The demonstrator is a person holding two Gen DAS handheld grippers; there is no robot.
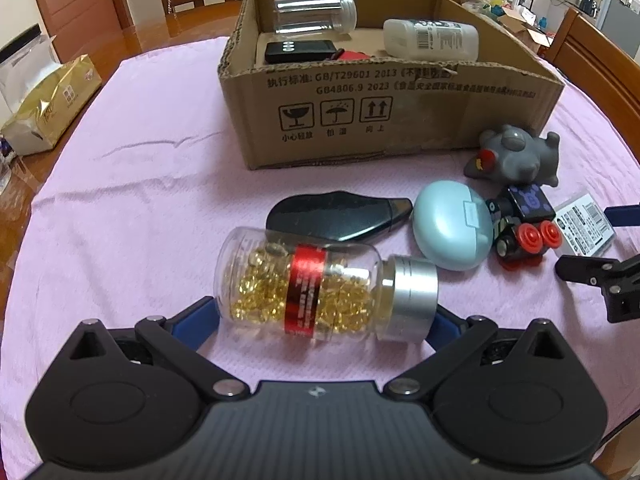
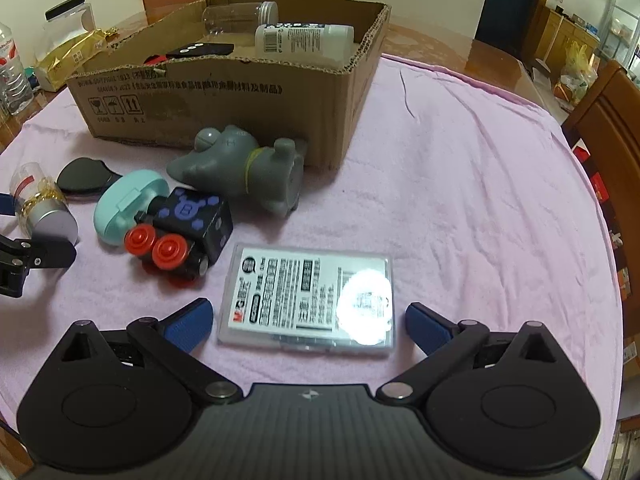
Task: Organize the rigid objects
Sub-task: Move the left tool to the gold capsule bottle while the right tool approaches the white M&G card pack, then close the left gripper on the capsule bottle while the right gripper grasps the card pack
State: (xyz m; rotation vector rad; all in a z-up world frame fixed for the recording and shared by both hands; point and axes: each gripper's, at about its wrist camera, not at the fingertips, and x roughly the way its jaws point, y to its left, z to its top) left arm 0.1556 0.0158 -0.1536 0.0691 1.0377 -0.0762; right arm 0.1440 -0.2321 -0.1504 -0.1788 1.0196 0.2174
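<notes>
A clear bottle (image 1: pixel 320 284) of gold capsules, with a red label and a silver cap, lies on its side on the pink cloth. My left gripper (image 1: pixel 324 316) is open, one blue finger at each end of the bottle. In the right wrist view a flat clear plastic case (image 2: pixel 308 300) with a printed label lies on the cloth. My right gripper (image 2: pixel 308 320) is open, its fingers standing apart on either side of the case. The cardboard box (image 1: pixel 400 120) behind holds a clear jar (image 1: pixel 316 14), a white bottle (image 1: pixel 432 40) and a black remote (image 1: pixel 300 51).
On the cloth between box and grippers lie a grey toy figure (image 2: pixel 244 168), a light blue oval case (image 1: pixel 452 226), a black block toy with red wheels (image 2: pixel 188 232) and a black oval object (image 1: pixel 336 218). A gold tissue pack (image 1: pixel 52 104) sits far left; wooden chairs ring the table.
</notes>
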